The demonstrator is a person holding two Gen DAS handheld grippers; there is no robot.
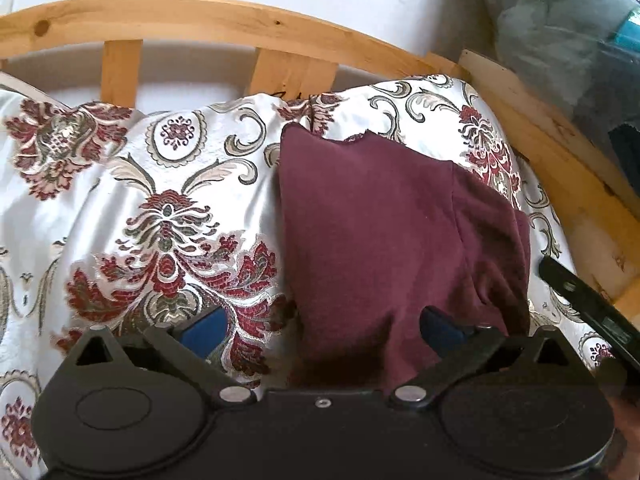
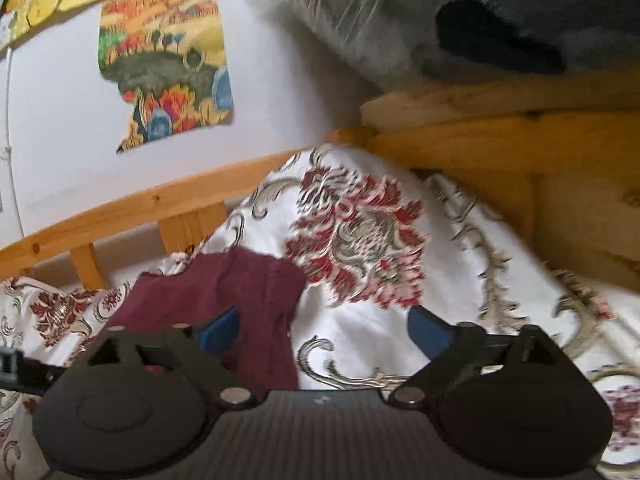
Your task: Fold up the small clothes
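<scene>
While a floral bedspread [image 1: 168,216] covers the wooden-railed bed [image 1: 208,20], the folded maroon garment [image 1: 380,232] stretches lengthwise ahead of the left gripper [image 1: 320,332]; both it and the right gripper [image 2: 324,332] are spread wide, released.

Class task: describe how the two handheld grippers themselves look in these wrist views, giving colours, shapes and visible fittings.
The left gripper and the right gripper look alike: matte black bodies with two rounded discs at the corners, triangular cut-outs, angled black linkage arms pinned by silver round rivets, and blue finger pads. The right body's centre plate is finely ribbed.
</scene>
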